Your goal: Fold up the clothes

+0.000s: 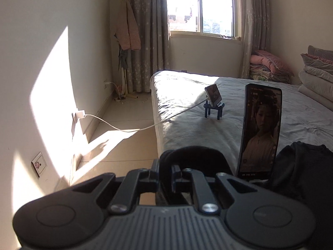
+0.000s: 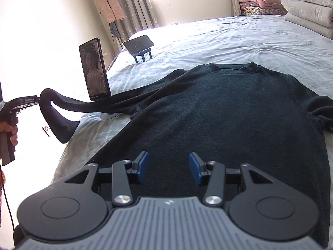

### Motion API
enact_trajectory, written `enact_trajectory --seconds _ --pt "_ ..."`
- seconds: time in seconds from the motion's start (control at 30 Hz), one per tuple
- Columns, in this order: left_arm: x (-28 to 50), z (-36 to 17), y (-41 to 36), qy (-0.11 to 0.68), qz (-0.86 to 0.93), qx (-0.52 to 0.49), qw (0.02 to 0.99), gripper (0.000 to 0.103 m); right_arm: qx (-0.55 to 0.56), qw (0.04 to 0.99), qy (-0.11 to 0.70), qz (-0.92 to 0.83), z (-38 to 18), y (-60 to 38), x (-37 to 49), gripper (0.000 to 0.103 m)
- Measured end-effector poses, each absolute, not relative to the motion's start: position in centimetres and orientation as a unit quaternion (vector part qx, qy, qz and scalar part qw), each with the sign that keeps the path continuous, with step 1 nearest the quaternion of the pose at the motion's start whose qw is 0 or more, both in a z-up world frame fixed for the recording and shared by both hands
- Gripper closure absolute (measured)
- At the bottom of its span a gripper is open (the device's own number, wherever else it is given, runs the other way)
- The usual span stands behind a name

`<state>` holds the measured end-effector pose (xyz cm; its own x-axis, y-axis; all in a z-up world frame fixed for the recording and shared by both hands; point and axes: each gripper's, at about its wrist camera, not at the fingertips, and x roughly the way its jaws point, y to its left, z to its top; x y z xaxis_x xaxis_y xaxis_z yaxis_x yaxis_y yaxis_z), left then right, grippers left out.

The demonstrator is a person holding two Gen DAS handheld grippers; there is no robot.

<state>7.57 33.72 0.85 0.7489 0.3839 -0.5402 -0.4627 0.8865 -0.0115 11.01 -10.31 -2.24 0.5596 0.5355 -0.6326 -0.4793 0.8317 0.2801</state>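
Right gripper at the bottom centre, blue pads standing apart with nothing between them, hovering over the lower body of a dark sweater spread flat on the grey bed, neckline toward the top of the frame. At the left edge, a hand holds the left gripper, clamped on the sleeve, which stretches taut off the bed's edge, cuff dangling below. An upright phone stands behind the sleeve, seemingly on a stand. Further back, a second phone leans on a small blue stool. Folded bedding sits upper right.
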Motion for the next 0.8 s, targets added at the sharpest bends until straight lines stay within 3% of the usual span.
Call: enact_trajectory --seconds 0.17,0.27,0.3,0.8 --pt "8.6 -2.4 37.1 0.304 0.263 -0.111 0.909 0.08 0.031 0.88 0.375 0.289 -2.5 -9.6 11.3 0.055" --pt "8.1 -2.5 36.7 0.29 0.235 -0.127 0.919 0.055 0.025 0.88 0.376 0.287 -2.8 -9.3 11.7 0.051" --pt "8.0 -2.4 36.1 0.288 0.224 -0.123 0.923 0.052 0.023 0.88 0.378 0.287 -3.0 -9.2 11.8 0.051" --pt "10.0 -3.3 19.9 0.309 -0.052 -0.058 0.948 0.041 0.01 0.888 0.383 0.253 -5.1 -9.0 13.1 0.046"
